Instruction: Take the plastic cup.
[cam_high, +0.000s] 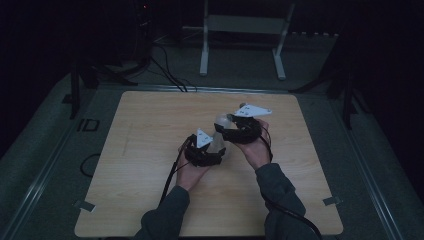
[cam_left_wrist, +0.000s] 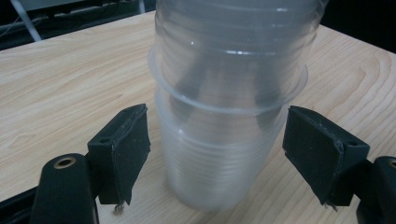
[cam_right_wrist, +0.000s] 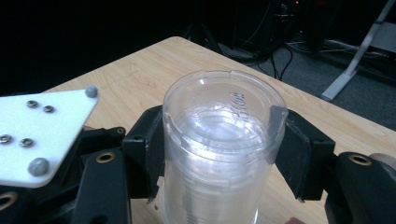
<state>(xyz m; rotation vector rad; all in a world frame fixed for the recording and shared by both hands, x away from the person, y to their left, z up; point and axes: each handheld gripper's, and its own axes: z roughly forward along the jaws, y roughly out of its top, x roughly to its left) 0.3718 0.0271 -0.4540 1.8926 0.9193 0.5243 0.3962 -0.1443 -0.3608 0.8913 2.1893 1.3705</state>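
A stack of clear plastic cups (cam_high: 218, 131) stands near the middle of the wooden table (cam_high: 150, 130). In the left gripper view, my left gripper (cam_left_wrist: 217, 154) is open, its black pads (cam_left_wrist: 122, 154) flanking the lower cup (cam_left_wrist: 219, 163) with slim gaps on both sides. The upper cup (cam_left_wrist: 233, 51) sits nested above the lower cup's rim. My right gripper (cam_right_wrist: 219, 149) is shut on the upper cup (cam_right_wrist: 224, 126), both pads pressing its sides. In the high view, the left gripper (cam_high: 206, 150) is low and the right gripper (cam_high: 236, 129) is higher.
A white metal stand (cam_high: 245, 30) and cables (cam_high: 167, 70) lie on the floor beyond the table's far edge. Dark tripod legs (cam_high: 345, 85) stand at the right. The left gripper's white plate (cam_right_wrist: 39, 130) sits close to the right gripper's left jaw.
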